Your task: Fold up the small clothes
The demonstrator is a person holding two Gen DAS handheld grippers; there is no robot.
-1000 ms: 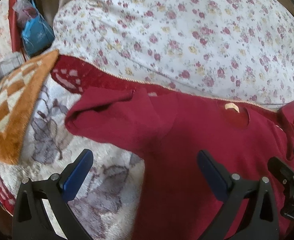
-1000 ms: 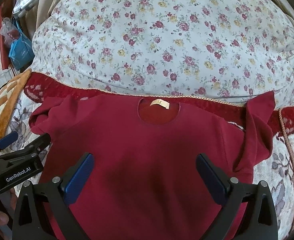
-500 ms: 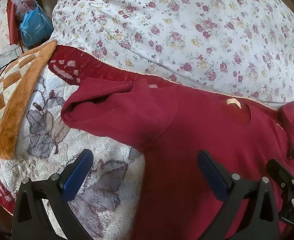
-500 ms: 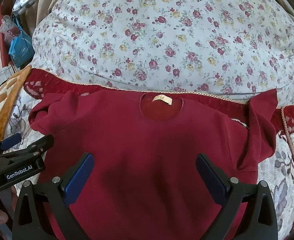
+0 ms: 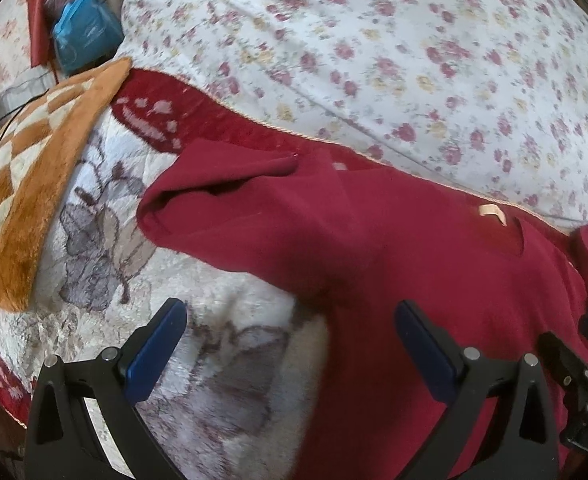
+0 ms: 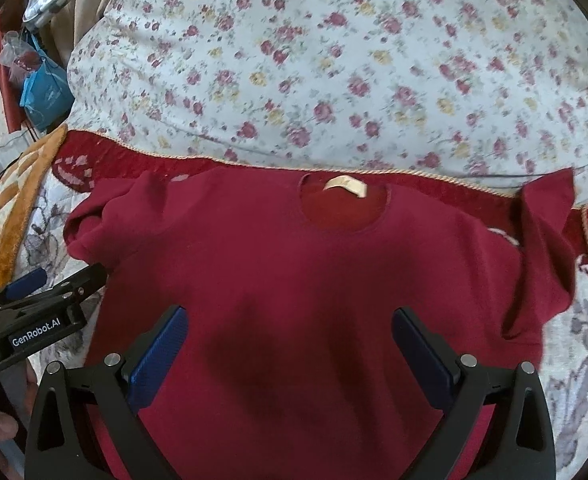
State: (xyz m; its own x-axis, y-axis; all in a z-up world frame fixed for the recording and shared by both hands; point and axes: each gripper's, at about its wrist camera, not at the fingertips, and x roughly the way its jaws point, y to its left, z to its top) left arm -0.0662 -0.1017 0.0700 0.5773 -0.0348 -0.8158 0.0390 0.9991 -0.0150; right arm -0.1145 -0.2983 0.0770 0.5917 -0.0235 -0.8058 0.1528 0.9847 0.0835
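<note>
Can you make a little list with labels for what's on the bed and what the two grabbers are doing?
garment: red shirt, spread flat, neck label up
left sleeve: rumpled, sticking out sideways
right sleeve: flipped upward
under it: plush flowered blanket
behind it: floral quilt
left gripper: open, holding nothing
right gripper: open, above the shirt
</note>
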